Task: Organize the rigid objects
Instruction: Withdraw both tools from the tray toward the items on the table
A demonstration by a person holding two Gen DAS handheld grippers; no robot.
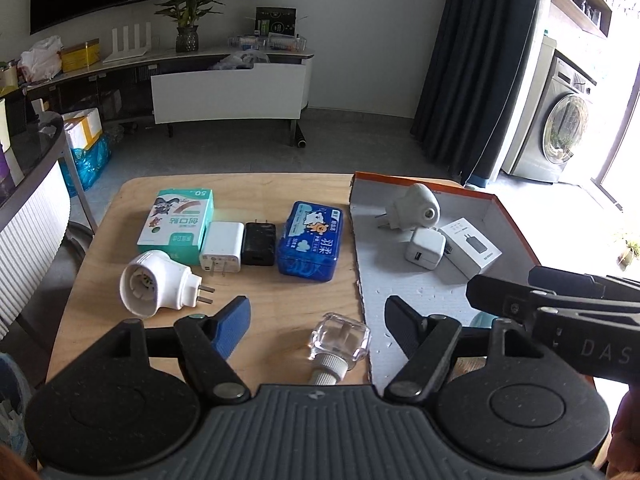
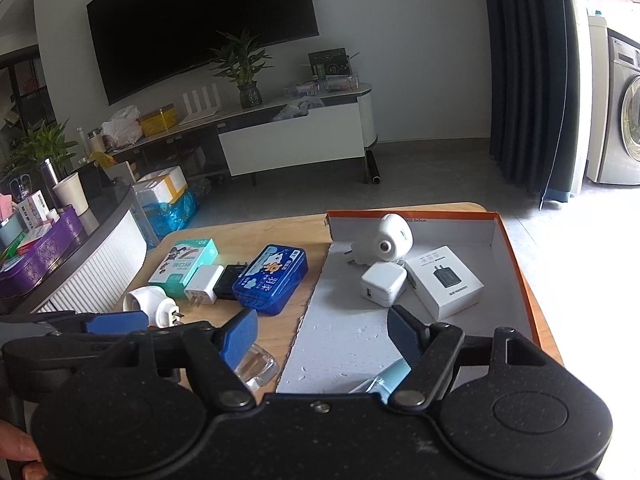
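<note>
Left wrist view: the left gripper (image 1: 318,324) hovers low, fingers spread and empty, with the clear glass bottle (image 1: 338,346) lying between them near the bench's (image 1: 248,188) near edge. Five items wait on the wood, among them the blue tin (image 1: 312,246).

Right wrist view: the right gripper (image 2: 322,334), fingers spread and widening, holds nothing over the cardboard tray (image 2: 516,248). Three pieces are visibly packed there, including the boxed charger (image 2: 442,280); I'd say under halfway.

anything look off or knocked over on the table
The clear glass bottle lies tipped on its side at the table's near edge, cap toward the camera, beside the orange-rimmed box. Small white flecks dot the box floor. Everything else sits in order.
</note>
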